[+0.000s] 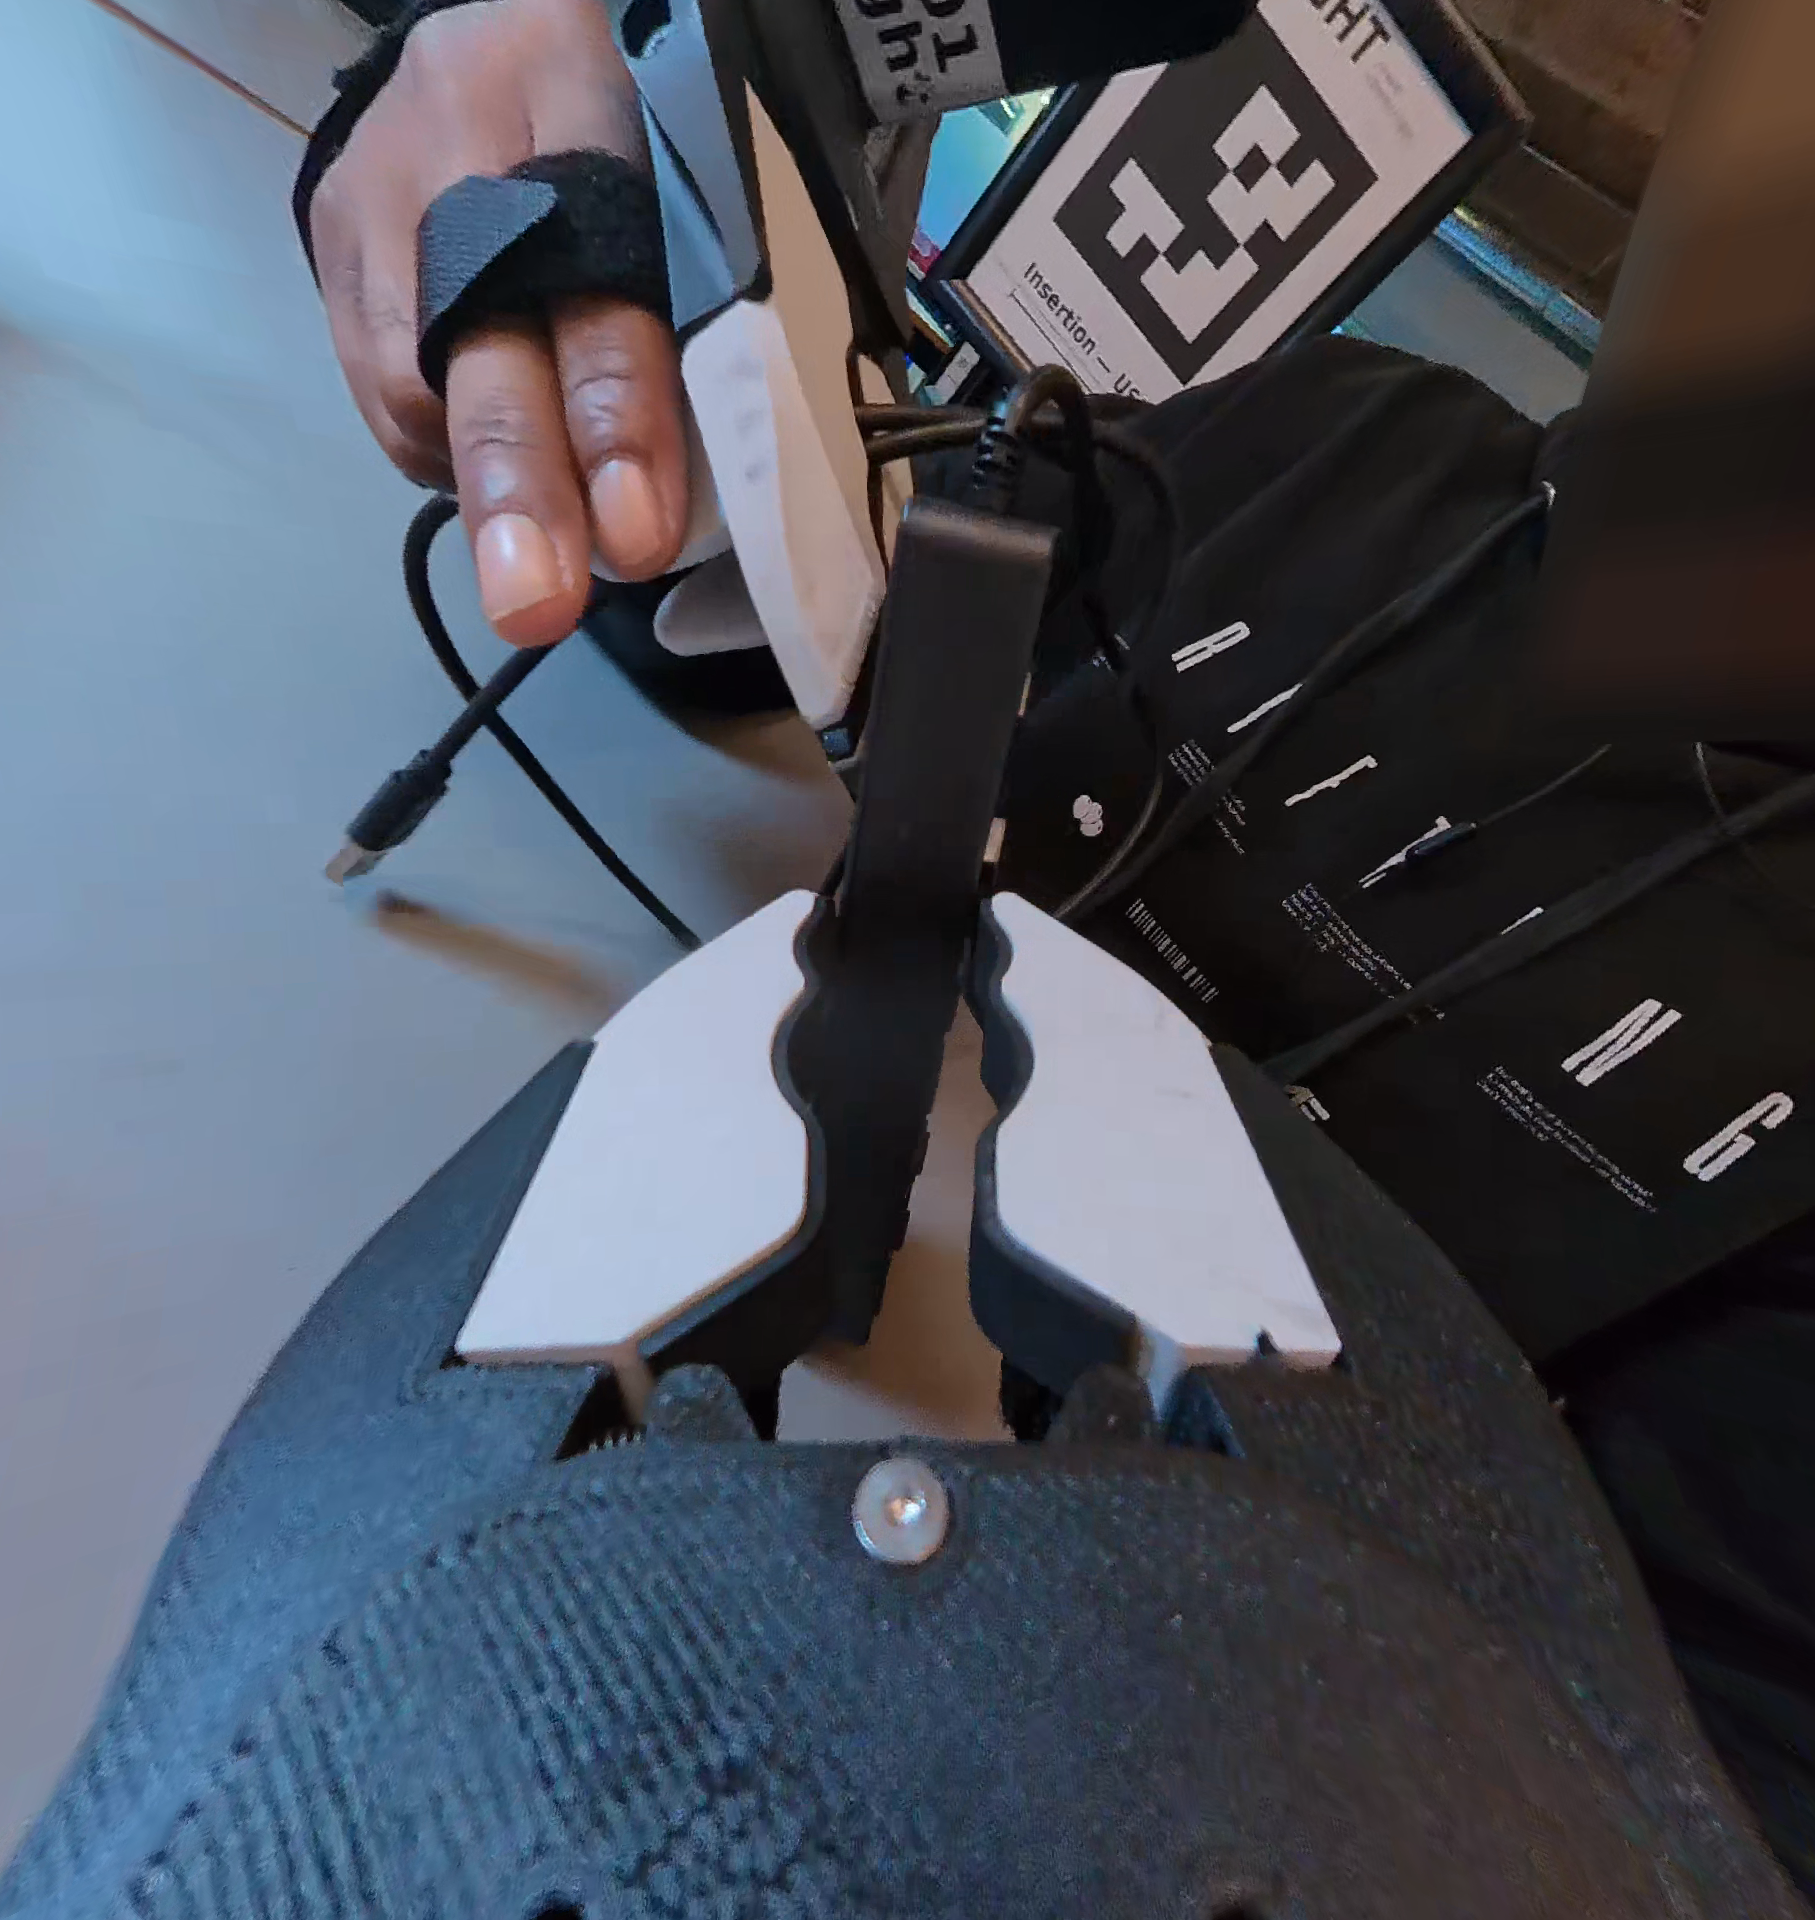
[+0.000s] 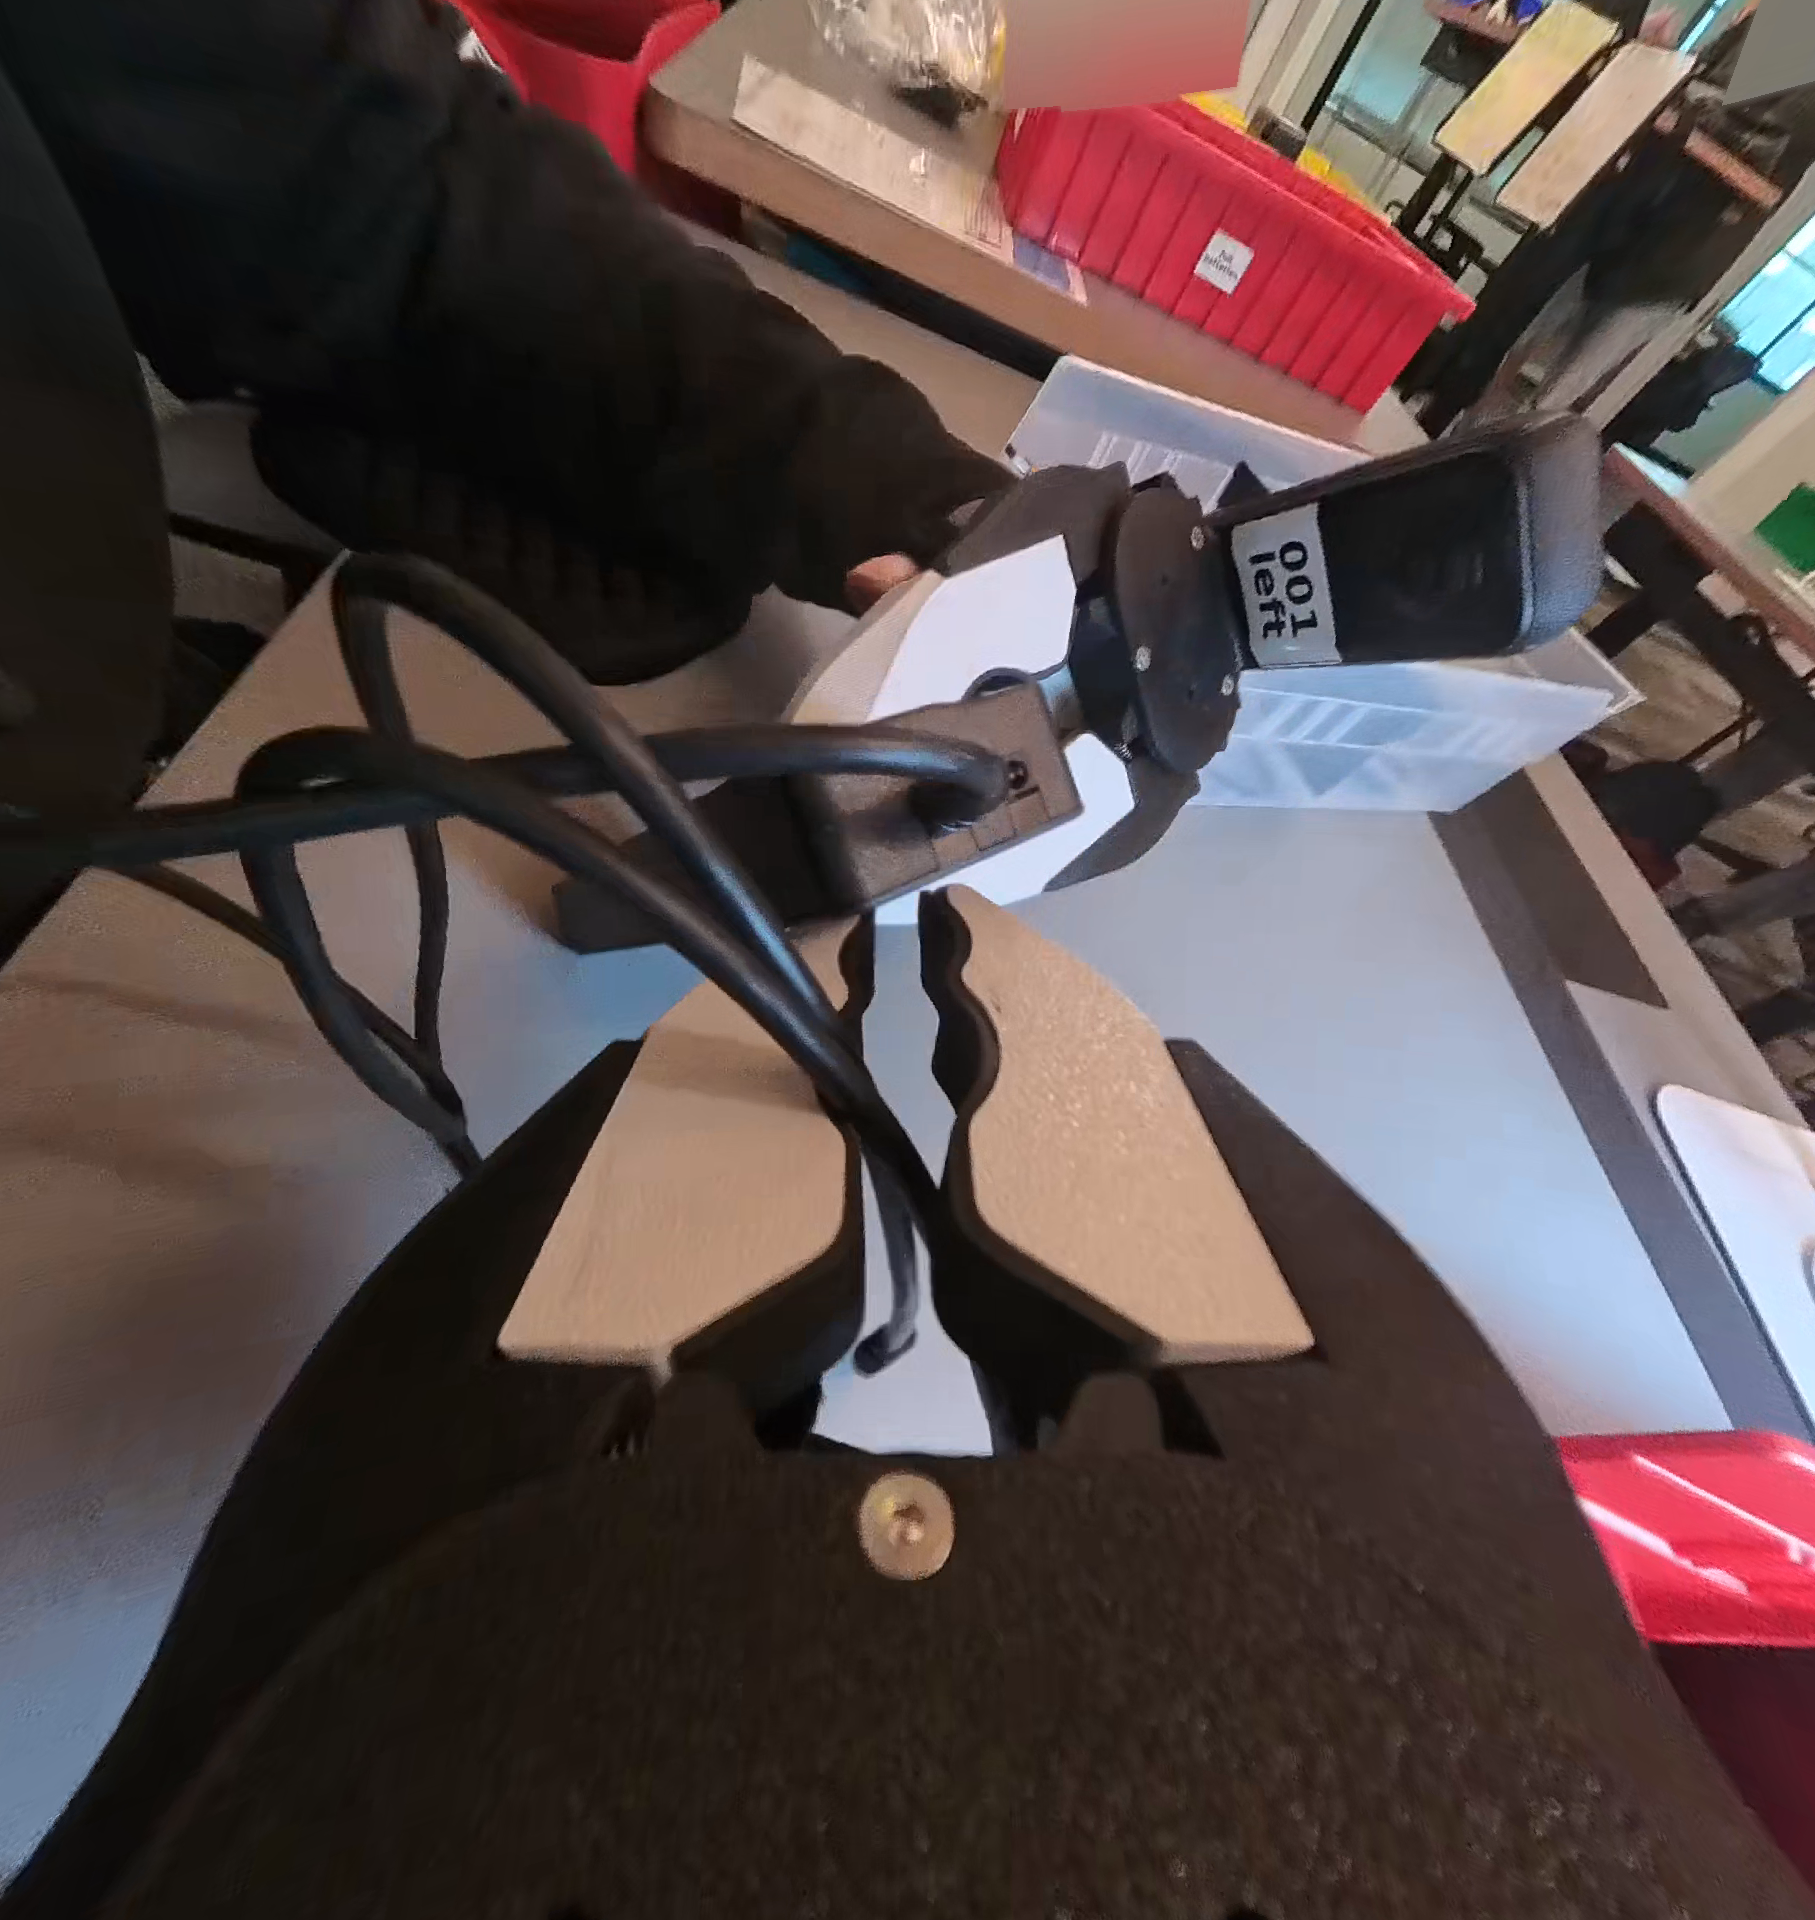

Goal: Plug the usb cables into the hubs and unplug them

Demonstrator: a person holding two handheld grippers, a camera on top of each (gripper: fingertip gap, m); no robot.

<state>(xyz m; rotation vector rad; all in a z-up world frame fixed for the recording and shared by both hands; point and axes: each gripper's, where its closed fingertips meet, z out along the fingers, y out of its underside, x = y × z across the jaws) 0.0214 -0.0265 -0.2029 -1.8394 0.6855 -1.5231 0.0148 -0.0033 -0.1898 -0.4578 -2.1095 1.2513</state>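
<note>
- L gripper (image 1: 898, 935): jaws closed on black USB hub (image 1: 944, 727), held up off table (image 1: 155, 935).
- R gripper (image 2: 898, 966): jaws nearly closed round black cable (image 2: 861, 1101), just beside hub.
- Another cable plugged in hub's end port.
- Loose USB plug (image 1: 363, 847) near table, apart from hub.
- Red bins (image 2: 1225, 218) on far table.

My left gripper (image 1: 898, 925) has rough, grainy matt black plastic with smooth white finger plates and a shiny metal screw (image 1: 900, 1509). The hub (image 1: 944, 727) is smooth matt black plastic. The cables (image 2: 612, 769) look glossy black rubber. My sweatshirt (image 1: 1402, 831) is soft black cloth.
</note>
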